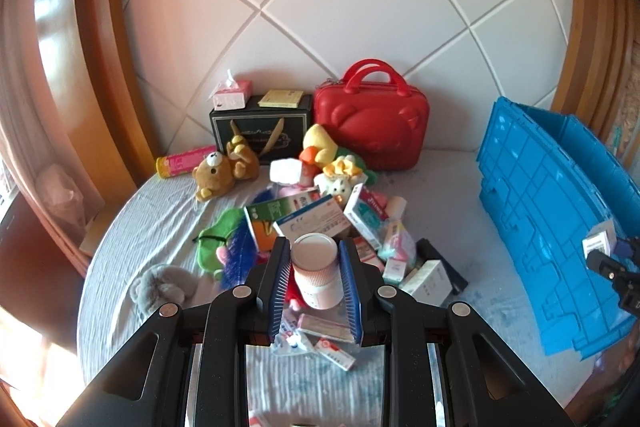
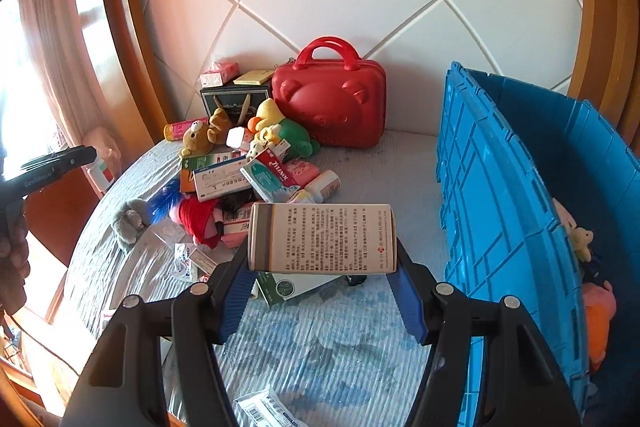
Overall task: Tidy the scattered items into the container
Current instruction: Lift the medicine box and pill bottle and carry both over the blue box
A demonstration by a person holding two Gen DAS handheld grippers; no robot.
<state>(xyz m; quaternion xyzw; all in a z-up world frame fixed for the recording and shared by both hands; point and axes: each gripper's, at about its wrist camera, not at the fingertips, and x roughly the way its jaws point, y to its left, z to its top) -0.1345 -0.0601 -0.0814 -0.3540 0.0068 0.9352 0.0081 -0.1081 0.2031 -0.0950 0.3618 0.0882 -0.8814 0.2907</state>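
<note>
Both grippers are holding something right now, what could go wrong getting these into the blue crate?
1. The left gripper pinches a round pink bottle; it might roll or slip out.
2. The right gripper holds the printed carton only by its ends, so it may twist loose.
3. The blue crate has a tall wall; either item could clip its rim.

Blue crate [image 2: 500, 187], red case [image 1: 370, 131] (bear-embossed), pink-ribbed white jar [image 1: 316, 271]
</note>
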